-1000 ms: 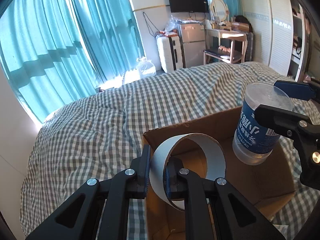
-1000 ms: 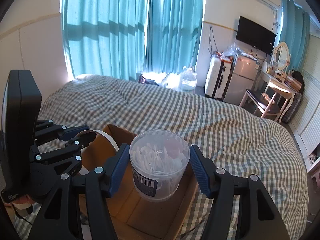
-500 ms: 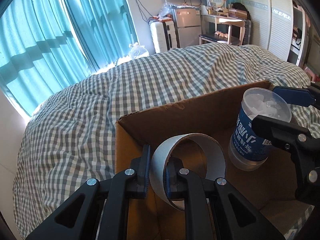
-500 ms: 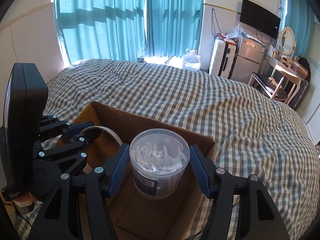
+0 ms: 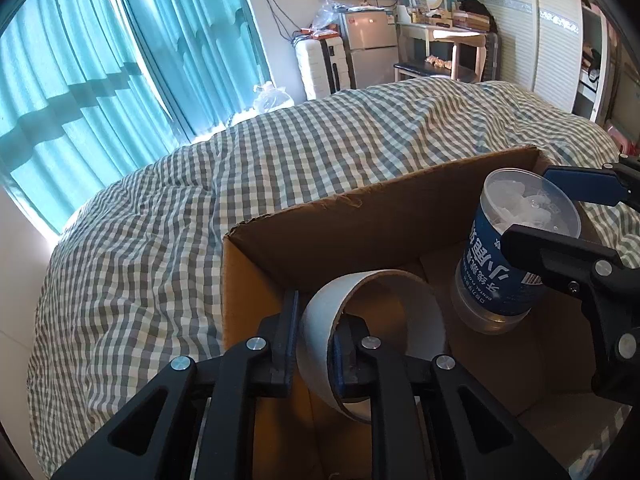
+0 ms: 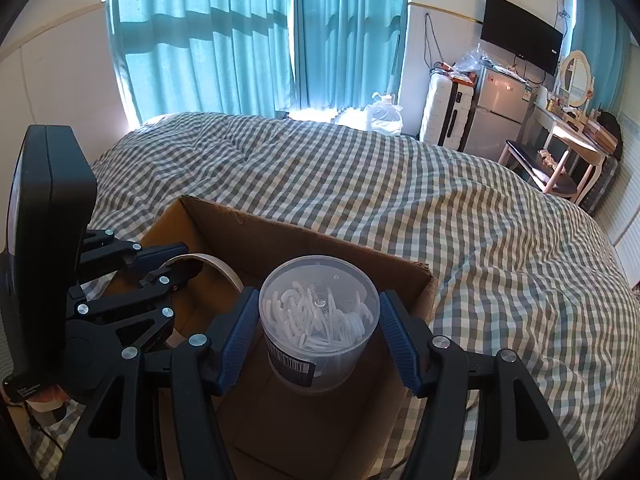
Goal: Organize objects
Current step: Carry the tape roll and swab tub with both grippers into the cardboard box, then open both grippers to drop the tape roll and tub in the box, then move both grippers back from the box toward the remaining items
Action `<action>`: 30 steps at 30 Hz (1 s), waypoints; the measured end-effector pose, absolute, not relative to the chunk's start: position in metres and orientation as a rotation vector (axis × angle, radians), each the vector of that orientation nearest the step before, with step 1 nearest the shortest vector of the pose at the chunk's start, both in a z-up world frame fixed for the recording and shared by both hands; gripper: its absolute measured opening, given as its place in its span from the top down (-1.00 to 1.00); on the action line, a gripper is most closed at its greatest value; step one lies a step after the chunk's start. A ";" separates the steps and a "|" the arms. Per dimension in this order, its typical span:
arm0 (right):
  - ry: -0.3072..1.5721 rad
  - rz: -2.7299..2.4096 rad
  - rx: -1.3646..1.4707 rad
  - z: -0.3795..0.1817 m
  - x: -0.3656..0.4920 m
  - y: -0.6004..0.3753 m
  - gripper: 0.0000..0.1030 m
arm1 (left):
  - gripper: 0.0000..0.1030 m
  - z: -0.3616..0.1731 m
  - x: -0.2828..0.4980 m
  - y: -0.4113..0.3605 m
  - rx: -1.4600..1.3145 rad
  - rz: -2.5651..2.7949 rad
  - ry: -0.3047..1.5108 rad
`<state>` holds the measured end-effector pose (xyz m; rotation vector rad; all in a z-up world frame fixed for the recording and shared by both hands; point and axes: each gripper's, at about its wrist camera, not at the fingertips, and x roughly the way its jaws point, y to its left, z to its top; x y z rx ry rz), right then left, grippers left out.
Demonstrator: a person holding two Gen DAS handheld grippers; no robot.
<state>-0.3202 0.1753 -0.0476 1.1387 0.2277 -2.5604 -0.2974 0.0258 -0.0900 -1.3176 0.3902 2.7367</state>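
Left wrist view: the left gripper (image 5: 314,344) reaches into an open cardboard box (image 5: 360,216) that sits on a bed with a green-and-white checked cover (image 5: 160,240). Its jaws have just been opening a little, and the wall of a tape roll (image 5: 374,332) stands between them; the left pad looks just clear of the wall. At the right, the right gripper (image 5: 560,216) holds a clear plastic jar (image 5: 508,260) with a blue label over the box floor.

Right wrist view: the right gripper (image 6: 318,332) stands about half open, its blue pads pressed on both sides of the jar (image 6: 318,320), which is full of white cotton swabs. The jar hangs inside the box (image 6: 304,240). At the left, the left gripper (image 6: 176,264) is at the tape roll (image 6: 216,264).
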 end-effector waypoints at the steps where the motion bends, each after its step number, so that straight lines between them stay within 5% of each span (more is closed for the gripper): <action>1: 0.226 -2.559 1.136 -0.047 -0.320 0.175 -0.19 | 0.51 -0.090 -0.296 0.027 -1.318 2.731 0.398; 5: 0.201 -2.562 1.105 -0.039 -0.313 0.176 -0.19 | -0.14 -0.090 -0.291 0.031 -1.313 2.740 0.445; 12: 0.169 -2.627 1.032 -0.003 -0.295 0.193 -0.31 | -0.69 -0.078 -0.278 0.037 -1.273 2.743 0.446; 30: 0.196 -2.720 0.860 0.088 -0.207 0.212 -0.38 | -0.82 0.011 -0.214 0.031 -1.105 2.848 0.382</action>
